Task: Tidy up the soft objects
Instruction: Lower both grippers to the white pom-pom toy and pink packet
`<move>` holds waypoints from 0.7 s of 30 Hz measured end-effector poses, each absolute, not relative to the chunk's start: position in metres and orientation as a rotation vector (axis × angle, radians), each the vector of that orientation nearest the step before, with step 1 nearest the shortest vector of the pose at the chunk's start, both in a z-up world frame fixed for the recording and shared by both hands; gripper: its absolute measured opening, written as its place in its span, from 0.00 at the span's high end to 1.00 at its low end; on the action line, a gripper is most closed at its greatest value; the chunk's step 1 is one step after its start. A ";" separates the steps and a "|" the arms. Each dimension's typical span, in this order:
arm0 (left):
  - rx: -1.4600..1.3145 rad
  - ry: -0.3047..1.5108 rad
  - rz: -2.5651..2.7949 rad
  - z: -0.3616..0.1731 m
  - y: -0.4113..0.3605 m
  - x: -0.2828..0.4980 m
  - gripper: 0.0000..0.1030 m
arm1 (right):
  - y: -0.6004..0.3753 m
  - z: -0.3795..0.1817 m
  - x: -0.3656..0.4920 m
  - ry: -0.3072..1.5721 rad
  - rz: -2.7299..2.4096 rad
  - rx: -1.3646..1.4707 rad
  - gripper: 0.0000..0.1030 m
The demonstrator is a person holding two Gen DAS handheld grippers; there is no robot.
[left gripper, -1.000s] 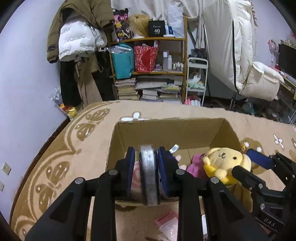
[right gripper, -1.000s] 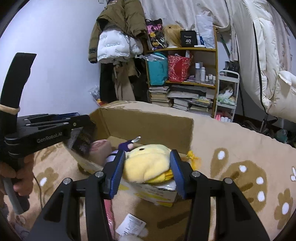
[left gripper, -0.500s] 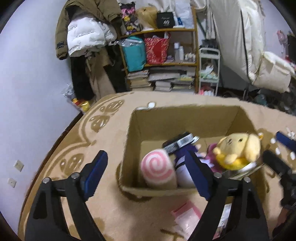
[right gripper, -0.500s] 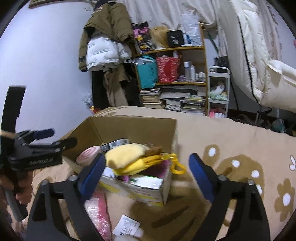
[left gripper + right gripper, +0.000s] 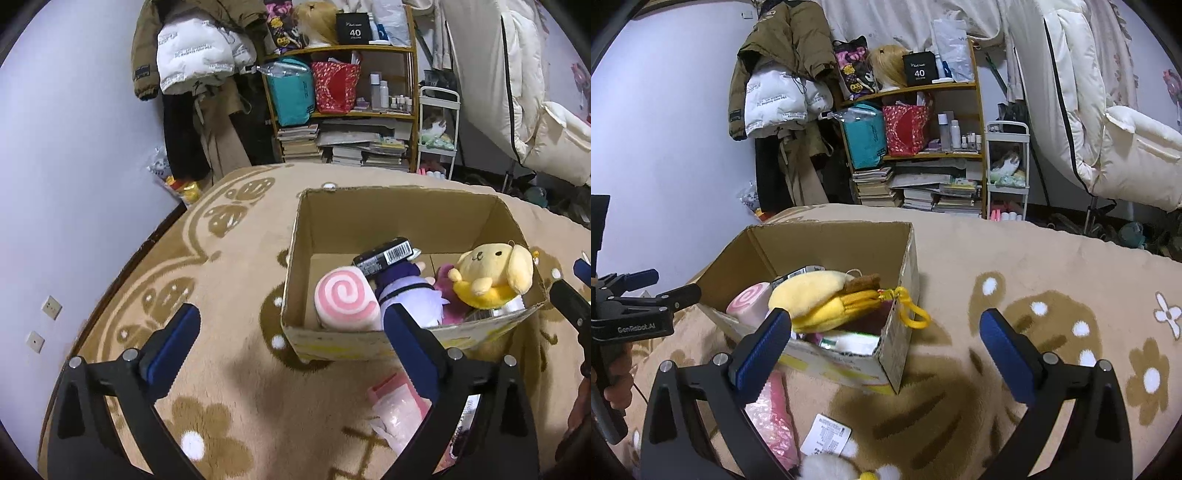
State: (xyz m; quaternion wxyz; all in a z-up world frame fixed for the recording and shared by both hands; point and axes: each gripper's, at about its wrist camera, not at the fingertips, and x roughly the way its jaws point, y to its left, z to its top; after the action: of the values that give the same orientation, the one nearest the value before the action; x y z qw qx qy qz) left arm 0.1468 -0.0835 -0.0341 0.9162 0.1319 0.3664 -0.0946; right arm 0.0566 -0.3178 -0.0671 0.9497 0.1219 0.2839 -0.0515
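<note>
Beige rug carried, nearest, both grippers, left and right, each now spread wide and empty where a second before they had clamped a roll and a plush. Pink bag lay beside the box; inside sat roll, plush and a half-buried purple toy, so both drops appeared done. Bag contents and box floor stayed unreadable.

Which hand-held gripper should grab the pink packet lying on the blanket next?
Probably the left hand-held gripper: it is open and the pink packet lies just beside its right finger. The right hand-held gripper, also open, sees it near its left finger.
</note>
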 end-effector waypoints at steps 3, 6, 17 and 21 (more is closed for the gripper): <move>0.251 0.790 -0.208 -0.035 -0.081 0.145 0.04 | -0.316 -0.067 0.053 0.587 -0.095 0.249 0.00; 0.229 0.822 -0.228 -0.035 -0.080 0.143 0.04 | -0.312 -0.065 0.049 0.593 -0.091 0.247 0.00; 0.246 0.891 -0.244 -0.033 -0.086 0.121 0.04 | -0.291 -0.070 0.025 0.692 -0.061 0.241 0.00; 0.243 0.920 -0.241 -0.034 -0.084 0.113 0.04 | -0.281 -0.073 0.016 0.717 -0.055 0.236 0.00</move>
State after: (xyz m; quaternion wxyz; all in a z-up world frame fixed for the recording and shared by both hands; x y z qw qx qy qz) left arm 0.1126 -0.0844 -0.0342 0.8820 0.1165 0.4417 -0.1158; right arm 0.0156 -0.2813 -0.0732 0.9292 0.1151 0.3501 -0.0269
